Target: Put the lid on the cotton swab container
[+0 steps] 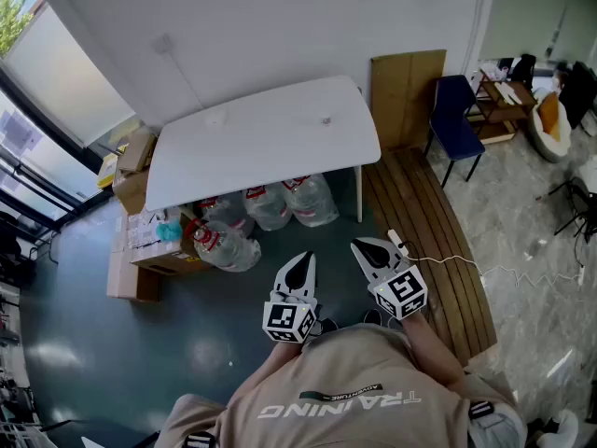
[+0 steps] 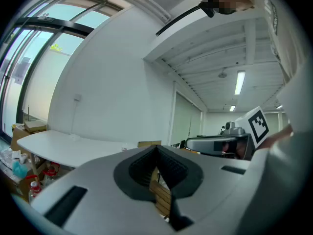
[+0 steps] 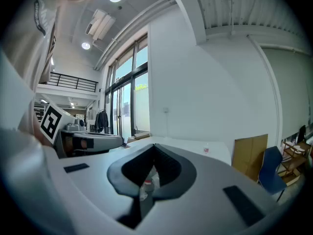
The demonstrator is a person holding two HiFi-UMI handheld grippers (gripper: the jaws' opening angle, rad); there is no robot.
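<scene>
Closest to me, the person in a beige shirt point(image 1: 345, 395) holds both tools low against the chest, pointing forward. The left gripper point(image 1: 302, 258) is clenched, its jaws meeting at the tip with nothing between them; through the slot beneath them only the wooden decking point(image 1: 424, 241) shows. The right gripper point(image 1: 366, 246) is clenched too and carries nothing.

Just past the grippers, large water bottles point(image 1: 270, 208) lie on the dark floor under a white table point(image 1: 270, 152), with cardboard boxes point(image 1: 135, 250) beside them at the left. A white cable point(image 1: 466, 265) trails across the decking on the right.

On the tabletop, well apart from both grippers, sit a small pale round thing point(image 1: 216, 117) toward the far left and a smaller speck point(image 1: 326, 119) toward the far right. Both are too small to tell which is the cotton swab container or its lid.

Farther back, a cardboard sheet point(image 1: 408, 96) leans against the wall, with a blue chair point(image 1: 455, 110) next to it.
</scene>
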